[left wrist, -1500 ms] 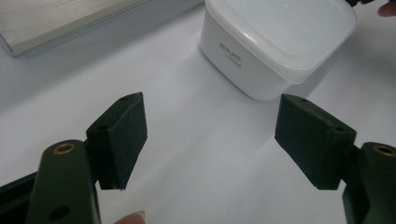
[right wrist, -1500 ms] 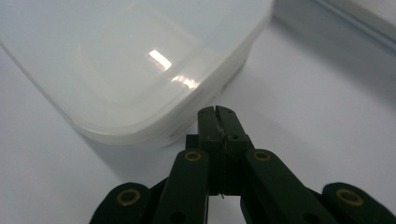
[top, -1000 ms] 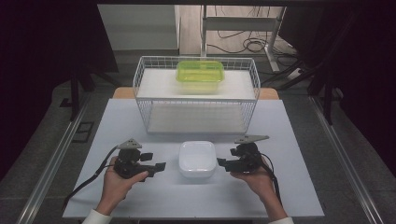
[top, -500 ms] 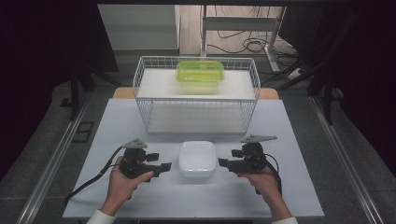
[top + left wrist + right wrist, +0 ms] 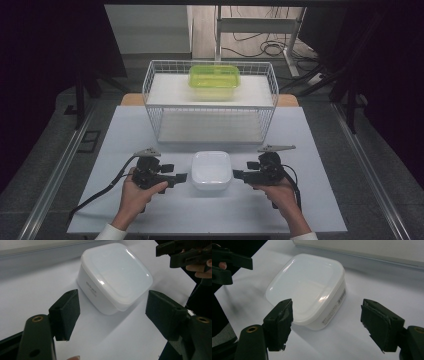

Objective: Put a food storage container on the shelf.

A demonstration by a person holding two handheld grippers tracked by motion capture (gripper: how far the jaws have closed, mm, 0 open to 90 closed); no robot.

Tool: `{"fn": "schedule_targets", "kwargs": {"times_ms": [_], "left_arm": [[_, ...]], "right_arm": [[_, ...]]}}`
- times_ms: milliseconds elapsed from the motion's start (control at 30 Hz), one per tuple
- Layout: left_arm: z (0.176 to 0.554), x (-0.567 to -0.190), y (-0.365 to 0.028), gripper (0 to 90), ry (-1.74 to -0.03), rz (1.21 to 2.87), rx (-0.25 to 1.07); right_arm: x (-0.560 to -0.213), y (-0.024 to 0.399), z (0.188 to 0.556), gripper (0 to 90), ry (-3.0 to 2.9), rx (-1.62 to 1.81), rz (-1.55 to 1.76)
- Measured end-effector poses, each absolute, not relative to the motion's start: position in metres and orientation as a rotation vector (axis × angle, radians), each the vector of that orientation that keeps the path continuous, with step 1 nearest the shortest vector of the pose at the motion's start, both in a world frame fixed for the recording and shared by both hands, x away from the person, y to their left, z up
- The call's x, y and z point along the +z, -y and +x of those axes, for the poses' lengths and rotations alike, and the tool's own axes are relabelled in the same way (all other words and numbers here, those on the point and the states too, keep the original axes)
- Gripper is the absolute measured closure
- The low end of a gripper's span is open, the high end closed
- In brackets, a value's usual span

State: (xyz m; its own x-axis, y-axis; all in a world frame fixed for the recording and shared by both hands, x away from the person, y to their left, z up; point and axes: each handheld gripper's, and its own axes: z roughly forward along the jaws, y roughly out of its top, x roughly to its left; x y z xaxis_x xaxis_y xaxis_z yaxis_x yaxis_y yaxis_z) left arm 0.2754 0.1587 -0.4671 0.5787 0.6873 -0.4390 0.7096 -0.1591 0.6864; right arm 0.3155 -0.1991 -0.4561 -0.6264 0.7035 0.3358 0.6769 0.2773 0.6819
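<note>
Squarely between my two open grippers: the white box

I see the white lidded container [image 5: 211,169] lying on the table [image 5: 125,130], in front of the wire basket [image 5: 210,102]. My left gripper [image 5: 181,177] points at the container's left side, jaws released, with nothing between them; in the left gripper view the container [image 5: 113,275] lies ahead of the pads, not touching. My right gripper [image 5: 239,175] points at the container's right side; its jaws have just been opening and stand wide, with nothing between them. In the right gripper view the container [image 5: 308,287] lies just beyond the pads, toward the left one. Behind the container, a green box [image 5: 214,80] rests on the basket.
</note>
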Motion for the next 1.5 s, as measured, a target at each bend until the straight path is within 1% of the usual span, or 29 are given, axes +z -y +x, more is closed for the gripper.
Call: {"fn": "schedule_targets", "kwargs": {"times_ms": [67,267,367,633,833,1067,1267,1367,1500], "left_arm": [[0.278,-0.466,-0.155,27.3,-1.133,1.868,-0.04],[0.286,-0.465,-0.148,27.6,-1.132,1.855,-0.078],[0.289,-0.466,-0.147,27.5,-1.141,1.853,-0.091],[0.3,-0.473,-0.142,31.3,-1.187,1.848,-0.16],[0.312,-0.478,-0.142,34.3,-1.224,1.8,-0.207],[0.324,-0.487,-0.14,35.7,-1.259,1.772,-0.282],[0.329,-0.495,-0.14,36.8,-1.267,1.763,-0.322],[0.33,-0.499,-0.143,40.0,-1.271,1.742,-0.355],[0.331,-0.504,-0.145,46.5,-1.273,1.735,-0.392]], "right_arm": [[-0.457,0.199,0.316,25.9,-2.486,1.309,1.349],[-0.458,0.199,0.317,21.6,-2.462,1.365,1.36],[-0.459,0.199,0.317,21.7,-2.435,1.346,1.367],[-0.465,0.195,0.323,29.3,-2.45,1.35,1.408],[-0.466,0.192,0.33,35.5,-2.453,1.385,1.428],[-0.47,0.194,0.342,38.1,-2.462,1.446,1.519],[-0.478,0.192,0.349,41.1,-2.476,1.411,1.563],[-0.483,0.188,0.349,43.9,-2.501,1.408,1.564],[-0.489,0.186,0.35,49.4,-2.514,1.414,1.601]]}}
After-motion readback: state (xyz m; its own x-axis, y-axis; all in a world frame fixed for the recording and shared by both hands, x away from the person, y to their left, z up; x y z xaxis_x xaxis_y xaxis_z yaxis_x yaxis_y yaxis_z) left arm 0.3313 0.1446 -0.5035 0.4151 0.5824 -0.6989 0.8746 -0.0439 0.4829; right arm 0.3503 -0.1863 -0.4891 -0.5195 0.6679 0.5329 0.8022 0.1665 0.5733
